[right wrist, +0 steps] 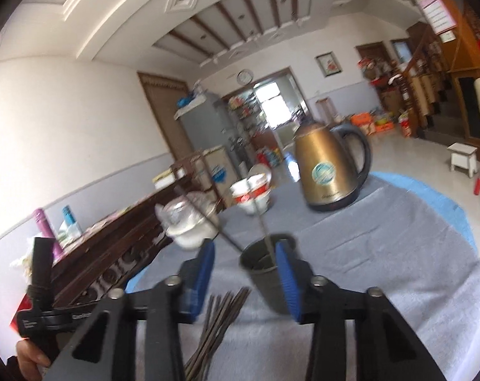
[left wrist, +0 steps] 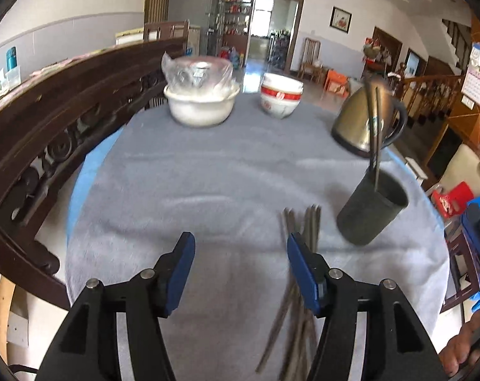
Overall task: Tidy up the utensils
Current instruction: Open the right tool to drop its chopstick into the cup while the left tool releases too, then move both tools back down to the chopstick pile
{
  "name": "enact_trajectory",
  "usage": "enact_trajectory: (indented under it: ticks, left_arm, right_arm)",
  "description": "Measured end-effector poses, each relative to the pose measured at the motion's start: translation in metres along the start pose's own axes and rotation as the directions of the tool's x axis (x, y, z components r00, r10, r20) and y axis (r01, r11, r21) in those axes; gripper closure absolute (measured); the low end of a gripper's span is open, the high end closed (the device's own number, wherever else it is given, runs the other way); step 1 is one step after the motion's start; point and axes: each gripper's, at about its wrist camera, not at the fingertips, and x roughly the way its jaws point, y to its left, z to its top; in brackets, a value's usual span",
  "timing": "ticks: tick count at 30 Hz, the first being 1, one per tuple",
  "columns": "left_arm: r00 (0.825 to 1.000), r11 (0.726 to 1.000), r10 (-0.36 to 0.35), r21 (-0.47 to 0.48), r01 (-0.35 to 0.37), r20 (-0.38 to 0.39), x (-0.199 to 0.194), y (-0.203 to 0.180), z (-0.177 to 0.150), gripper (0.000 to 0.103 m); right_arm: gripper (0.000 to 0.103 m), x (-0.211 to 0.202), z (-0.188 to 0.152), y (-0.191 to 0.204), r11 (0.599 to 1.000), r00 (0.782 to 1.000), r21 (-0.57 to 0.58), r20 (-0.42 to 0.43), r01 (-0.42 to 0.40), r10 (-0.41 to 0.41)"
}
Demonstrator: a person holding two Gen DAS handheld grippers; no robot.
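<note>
A bundle of dark chopsticks (left wrist: 298, 273) lies on the grey cloth, partly under my left gripper's right finger. A dark cup (left wrist: 371, 209) stands to the right with two chopsticks (left wrist: 376, 133) upright in it. My left gripper (left wrist: 241, 249) is open and empty, just left of the bundle. In the right wrist view my right gripper (right wrist: 244, 254) is open and empty, above and just in front of the cup (right wrist: 267, 273), which holds two chopsticks (right wrist: 208, 216). The bundle (right wrist: 219, 324) lies below and between its fingers.
A gold kettle (left wrist: 362, 117) stands at the back right, red-and-white bowls (left wrist: 281, 98) at the back middle and a white bowl with a bagged lid (left wrist: 200, 98) at the back left. A dark wooden bench back (left wrist: 49, 133) runs along the table's left edge.
</note>
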Motion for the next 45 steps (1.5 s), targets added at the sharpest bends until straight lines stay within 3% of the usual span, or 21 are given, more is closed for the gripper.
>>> enact_trajectory:
  ticks: [7, 9, 13, 20, 28, 33, 45]
  left_arm:
    - [0.999, 1.0, 0.016, -0.005, -0.016, -0.05, 0.007, 0.013, -0.016, 0.042]
    - [0.998, 1.0, 0.01, -0.003, -0.01, -0.065, 0.011, 0.014, -0.021, 0.042]
    - [0.996, 1.0, -0.004, 0.001, 0.004, -0.091, 0.016, 0.014, -0.029, 0.042]
    - [0.991, 1.0, -0.018, -0.015, 0.016, -0.134, 0.027, 0.019, -0.038, 0.042]
    - [0.99, 1.0, -0.022, -0.024, 0.018, -0.141, 0.028, 0.026, -0.042, 0.042]
    - [0.989, 0.999, -0.028, -0.028, 0.025, -0.144, 0.027, 0.027, -0.043, 0.042]
    - [0.988, 0.999, -0.043, -0.017, 0.041, -0.152, 0.026, 0.019, -0.045, 0.042]
  right_arm:
    - [0.067, 0.029, -0.032, 0.028, 0.997, 0.982, -0.058, -0.186, -0.056, 0.044]
    - [0.073, 0.04, -0.04, 0.029, 0.997, 0.969, -0.04, -0.244, -0.061, 0.05]
    - [0.075, 0.064, -0.057, 0.027, 0.998, 0.933, 0.005, -0.354, -0.066, 0.064]
    - [0.076, 0.104, -0.071, 0.024, 0.996, 0.878, 0.074, -0.47, -0.059, 0.087]
    - [0.079, 0.142, -0.08, 0.024, 0.992, 0.838, 0.124, -0.54, -0.01, 0.076]
    - [0.087, 0.154, -0.089, 0.025, 0.993, 0.815, 0.113, -0.578, 0.032, 0.039]
    - [0.093, 0.144, -0.092, 0.015, 0.988, 0.813, 0.152, -0.578, 0.015, 0.076]
